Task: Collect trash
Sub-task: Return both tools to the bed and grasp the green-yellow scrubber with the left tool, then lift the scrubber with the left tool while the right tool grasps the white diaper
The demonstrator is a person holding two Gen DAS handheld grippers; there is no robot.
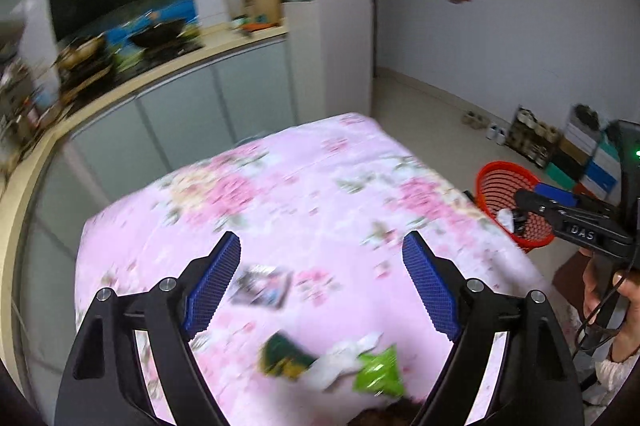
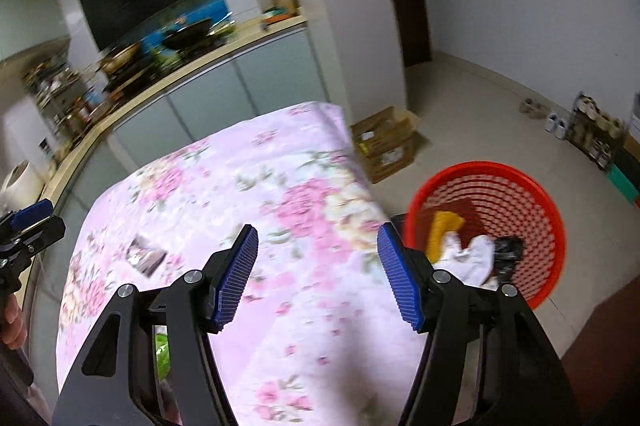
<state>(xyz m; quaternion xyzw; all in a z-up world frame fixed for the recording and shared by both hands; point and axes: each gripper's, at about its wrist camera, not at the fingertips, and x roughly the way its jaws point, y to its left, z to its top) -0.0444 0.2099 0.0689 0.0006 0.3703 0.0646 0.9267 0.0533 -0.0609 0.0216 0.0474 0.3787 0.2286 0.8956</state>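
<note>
A table under a pink floral cloth point(image 1: 304, 194) holds trash. A dark printed wrapper point(image 1: 262, 286) lies between my left fingers; it also shows in the right wrist view point(image 2: 145, 255). A dark green packet point(image 1: 282, 356), a white crumpled paper point(image 1: 340, 358) and a bright green packet point(image 1: 380, 372) lie at the near edge. My left gripper point(image 1: 322, 258) is open and empty above them. My right gripper point(image 2: 318, 250) is open and empty over the table's right edge, beside a red mesh basket point(image 2: 516, 194) on the floor that holds yellow, white and black trash.
A kitchen counter point(image 1: 168, 66) with a wok and hob runs behind the table. A flattened cardboard box point(image 2: 386, 142) lies on the floor past the table. Shoes and a rack point(image 1: 532, 136) stand along the right wall. The red basket also shows in the left wrist view point(image 1: 504, 186).
</note>
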